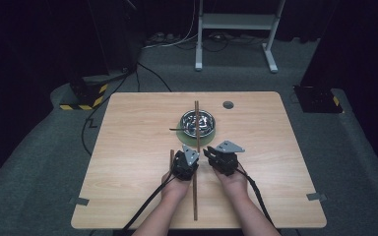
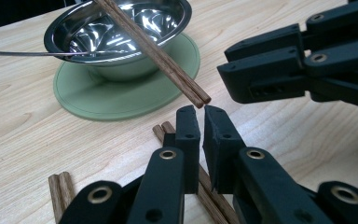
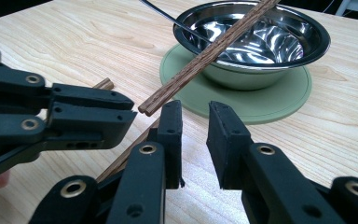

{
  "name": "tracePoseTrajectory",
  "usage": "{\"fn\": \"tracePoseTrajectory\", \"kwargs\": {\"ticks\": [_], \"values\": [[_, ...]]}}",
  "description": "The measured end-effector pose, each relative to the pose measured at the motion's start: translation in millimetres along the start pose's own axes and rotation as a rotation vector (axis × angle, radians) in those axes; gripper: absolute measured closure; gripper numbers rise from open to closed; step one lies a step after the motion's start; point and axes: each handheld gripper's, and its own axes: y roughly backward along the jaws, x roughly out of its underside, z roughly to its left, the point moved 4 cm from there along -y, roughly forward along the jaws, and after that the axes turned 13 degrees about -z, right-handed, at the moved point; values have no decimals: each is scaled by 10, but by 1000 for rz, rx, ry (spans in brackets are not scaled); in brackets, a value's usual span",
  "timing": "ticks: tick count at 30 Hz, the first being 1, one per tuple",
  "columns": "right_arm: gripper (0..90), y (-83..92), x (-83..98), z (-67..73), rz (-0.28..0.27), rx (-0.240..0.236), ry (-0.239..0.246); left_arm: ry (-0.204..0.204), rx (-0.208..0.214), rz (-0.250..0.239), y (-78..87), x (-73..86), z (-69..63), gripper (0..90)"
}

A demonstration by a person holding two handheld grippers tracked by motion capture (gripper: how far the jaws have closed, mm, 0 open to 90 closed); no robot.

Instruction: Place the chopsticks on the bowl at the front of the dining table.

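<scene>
A steel bowl stands on a green mat at the table's middle. One pair of wooden chopsticks rests across the bowl, its near end sticking out toward me. A second pair lies flat on the table and runs under both grippers. A third pair lies left of my left hand. My left gripper is shut, nothing showing between its tips. My right gripper stands slightly open over bare wood, close beside the left one.
A thin metal handle sticks out of the bowl to the left. A round grey hole sits at the table's far right. Behind the table stand a white frame and a striped base, with cables on the floor.
</scene>
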Motion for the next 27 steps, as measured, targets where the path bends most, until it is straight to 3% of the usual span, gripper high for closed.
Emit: {"fn": "tracePoseTrajectory", "kwargs": {"ticks": [7,12,13,16,20,27], "values": [[812,2,0,4,2,-4,2,17,-31,-21,23,-26,120,849],[846,17,-38,8,-1,3,15,65,-59,-58,-86,-92,296,854],[846,-4,-57,-15,5,9,33,75,-58,-65,-132,-106,327,856],[848,-73,-133,-135,33,21,-9,89,-48,-77,-238,-133,362,869],[849,-175,-254,-166,36,26,-38,90,-41,-80,-383,-155,369,870],[848,-413,-235,-160,75,65,-9,108,-40,-77,-492,-160,424,871]]}}
